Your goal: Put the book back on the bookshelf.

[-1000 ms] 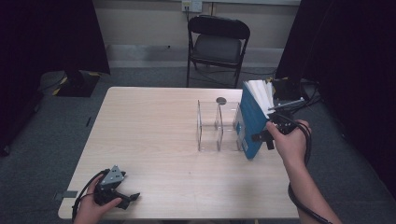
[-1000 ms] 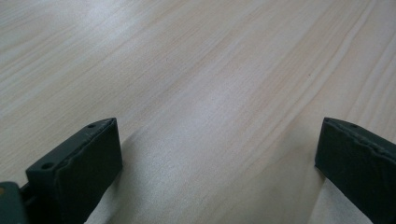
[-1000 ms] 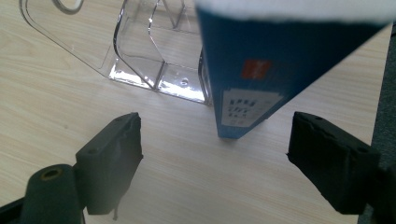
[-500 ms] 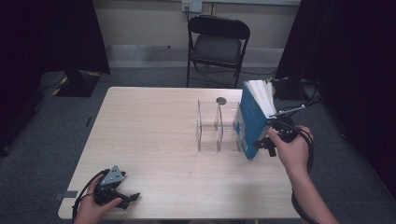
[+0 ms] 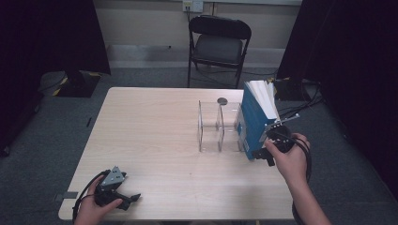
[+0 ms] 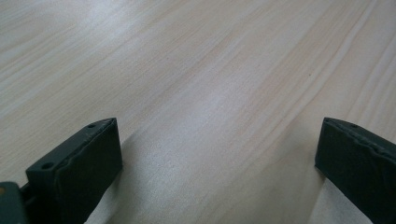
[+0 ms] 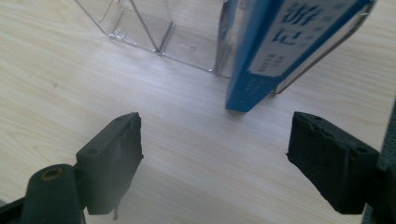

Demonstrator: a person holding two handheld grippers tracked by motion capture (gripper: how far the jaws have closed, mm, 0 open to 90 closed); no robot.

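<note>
- Standing on its lower edge at the right end of the clear acrylic rack (image 5: 218, 126), the blue book (image 5: 253, 123) leans with its white pages fanned at the top; in the right gripper view its bottom corner (image 7: 243, 100) rests on the wood just outside the rack's last divider.
- My right gripper (image 7: 215, 163) has its jaws spread wide and empty, the book's spine ahead of them and not between the pads.
- My left gripper (image 5: 115, 190) lies low at the near left corner of the table (image 5: 150, 122), jaws parted over bare wood, gripping nothing.
- Risk, in my judgement: the book looks only lightly propped; a nudge from one pad before the other could tip it or slide it off the table's right edge.
- Second risk: closing on the loose pages instead of the cover could let it slip.
- A small dark disc (image 5: 222, 101) sits behind the rack, clear of the work.
</note>
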